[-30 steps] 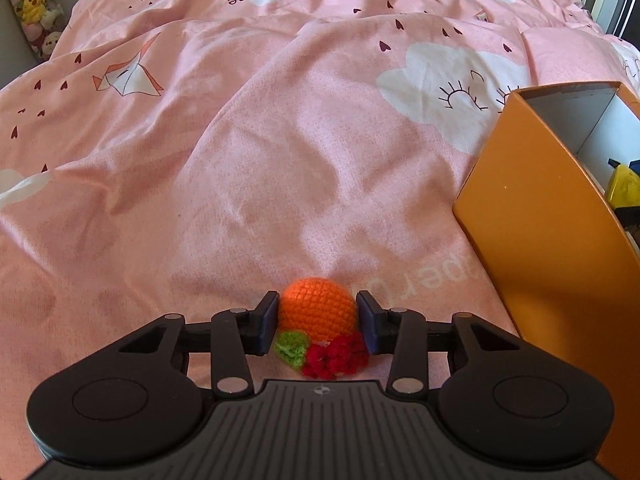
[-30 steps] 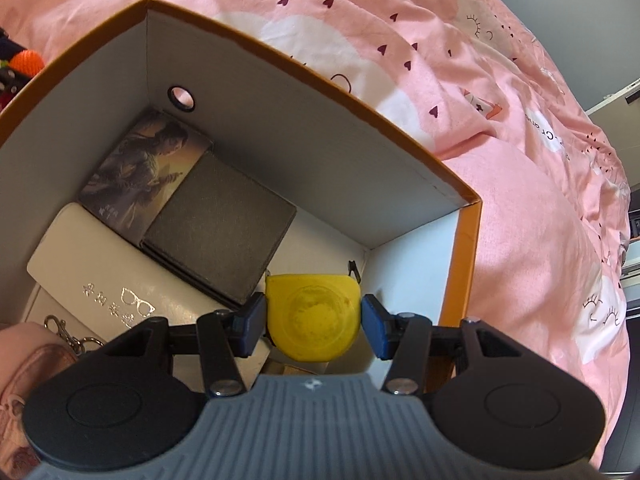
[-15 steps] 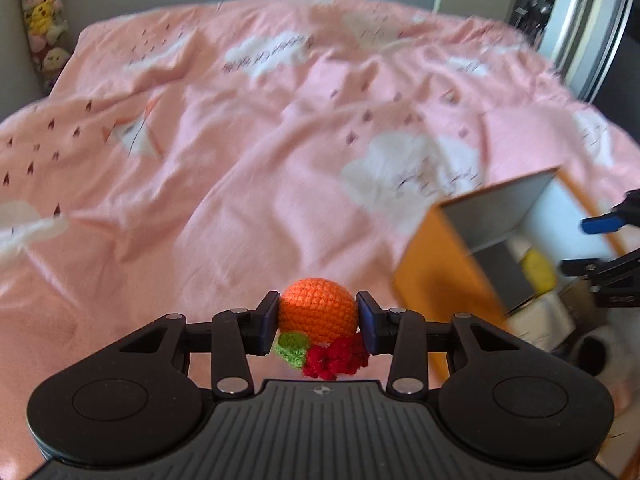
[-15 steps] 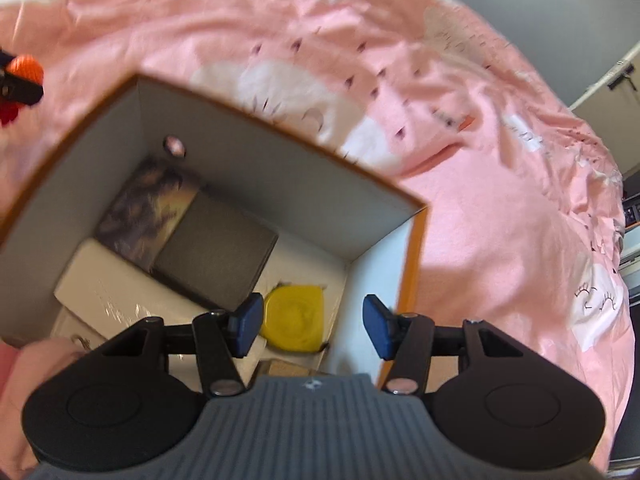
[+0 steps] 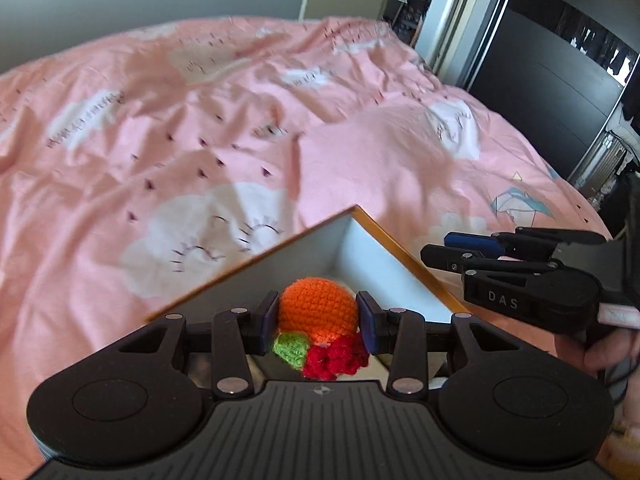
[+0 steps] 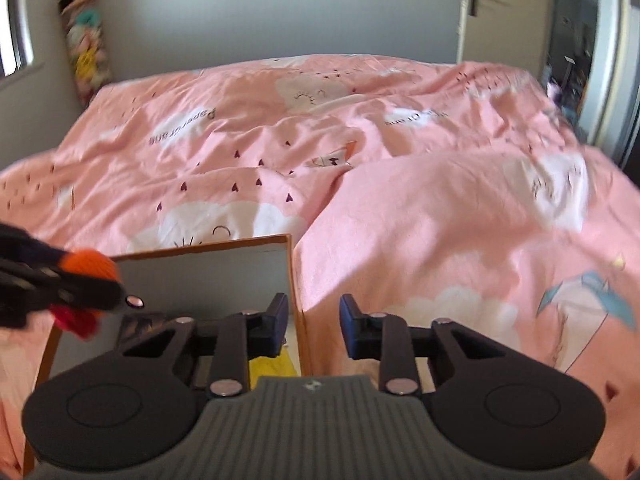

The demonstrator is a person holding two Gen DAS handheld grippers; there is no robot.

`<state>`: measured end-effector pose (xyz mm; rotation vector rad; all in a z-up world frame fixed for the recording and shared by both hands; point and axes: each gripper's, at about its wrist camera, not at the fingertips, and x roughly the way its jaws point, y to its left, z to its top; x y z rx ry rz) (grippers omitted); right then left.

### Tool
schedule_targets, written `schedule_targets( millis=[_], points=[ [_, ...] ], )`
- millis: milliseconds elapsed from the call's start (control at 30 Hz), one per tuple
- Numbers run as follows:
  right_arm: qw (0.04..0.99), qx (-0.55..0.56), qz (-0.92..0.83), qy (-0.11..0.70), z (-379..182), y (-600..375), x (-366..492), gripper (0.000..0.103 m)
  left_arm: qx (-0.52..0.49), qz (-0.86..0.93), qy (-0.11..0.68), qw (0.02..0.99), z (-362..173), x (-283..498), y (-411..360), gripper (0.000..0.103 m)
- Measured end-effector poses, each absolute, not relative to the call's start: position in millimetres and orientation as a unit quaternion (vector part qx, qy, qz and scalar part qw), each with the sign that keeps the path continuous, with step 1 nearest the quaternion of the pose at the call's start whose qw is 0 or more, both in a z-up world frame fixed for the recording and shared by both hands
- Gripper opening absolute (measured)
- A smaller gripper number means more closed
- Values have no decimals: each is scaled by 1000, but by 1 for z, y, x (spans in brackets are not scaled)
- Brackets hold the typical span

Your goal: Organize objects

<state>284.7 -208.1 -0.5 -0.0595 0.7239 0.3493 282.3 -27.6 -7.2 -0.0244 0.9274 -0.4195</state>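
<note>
My left gripper [image 5: 318,322] is shut on an orange crocheted ball [image 5: 318,310] with a green leaf and red flower, held above the open orange box [image 5: 400,240]. The ball also shows at the left of the right wrist view [image 6: 94,264]. My right gripper [image 6: 313,328] is open and empty, raised over the box's right wall [image 6: 298,300]; it also shows in the left wrist view [image 5: 472,246]. A yellow object [image 6: 272,364] lies inside the box below the right gripper's left finger.
The box rests on a bed with a pink quilt [image 6: 420,208] printed with clouds. A grey wall and a door [image 6: 504,12] lie beyond the bed. Soft toys [image 6: 86,52] hang in the far left corner. A dark wardrobe [image 5: 560,92] stands at the right.
My left gripper has carried the crocheted ball from the quilt to above the box. My right gripper has let go of the yellow object inside the box and risen out of it.
</note>
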Motion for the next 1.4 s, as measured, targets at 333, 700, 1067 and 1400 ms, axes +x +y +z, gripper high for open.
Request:
schedule_targets(
  millis=[333,700,1067,1400],
  points=[
    [926,18,150,345,-19,-226,292,27,14,-191,485,853,-60,329,-75,46],
    [926,10,167,339,-27,-227,290,35,87,-183,480,854,-91,342,-101,47],
    [926,5,160,341,-25,-226,285,37,100,-176,469,859,-83,335,-102,55],
    [935,-1,171,312,4,-224,256,43,68,-157,414,894,-20,288,-75,58]
  ],
)
